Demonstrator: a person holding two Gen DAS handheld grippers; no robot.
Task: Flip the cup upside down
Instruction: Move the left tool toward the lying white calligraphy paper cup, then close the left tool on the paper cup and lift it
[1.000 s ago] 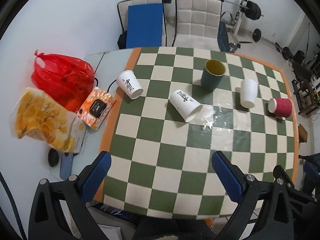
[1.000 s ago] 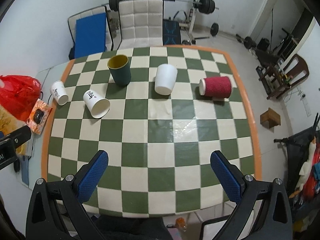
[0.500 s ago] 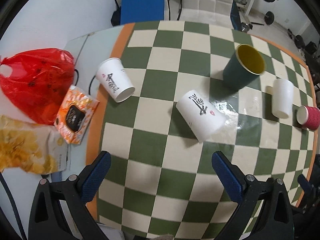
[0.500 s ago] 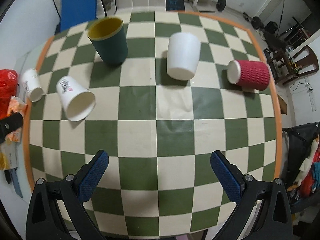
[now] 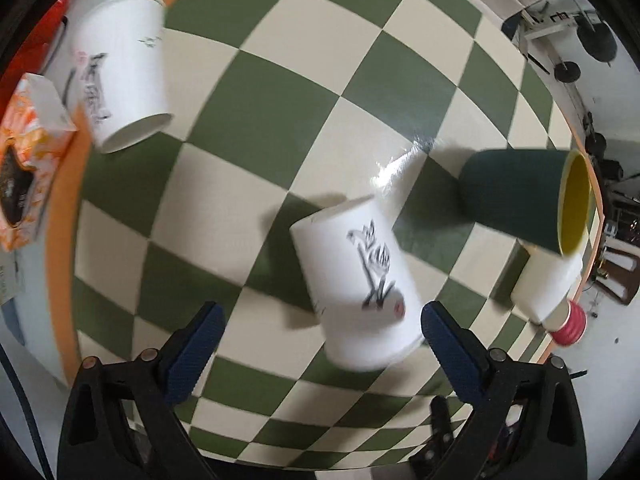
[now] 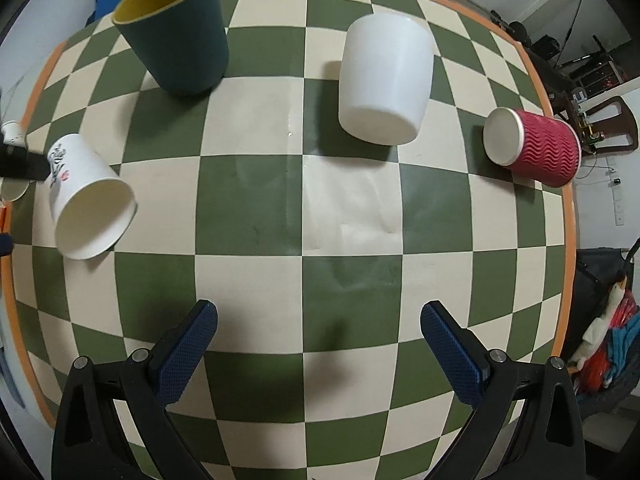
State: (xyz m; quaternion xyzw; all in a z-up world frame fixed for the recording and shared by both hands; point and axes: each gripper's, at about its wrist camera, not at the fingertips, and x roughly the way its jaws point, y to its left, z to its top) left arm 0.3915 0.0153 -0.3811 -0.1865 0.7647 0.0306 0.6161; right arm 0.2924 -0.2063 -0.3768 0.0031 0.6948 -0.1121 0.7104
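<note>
A white paper cup with black lettering (image 5: 356, 280) lies on its side on the checkered table, its mouth toward my left gripper (image 5: 320, 336), which is open with the cup's rim between the fingertips. The same cup shows at the left in the right wrist view (image 6: 88, 204). A dark green cup with a yellow inside (image 6: 176, 28) stands upright; it also shows in the left wrist view (image 5: 520, 196). My right gripper (image 6: 318, 332) is open and empty above the table's middle.
A second lettered white cup (image 5: 120, 76) lies on its side at the table's left edge. A plain white cup (image 6: 384, 80) and a red ribbed cup (image 6: 536, 148) lie on their sides. An orange wipes pack (image 5: 28, 156) sits left of the table.
Both grippers have moved forward and lower toward the table. The left gripper has closed in on the lettered white cup, which now sits between its open fingers.
</note>
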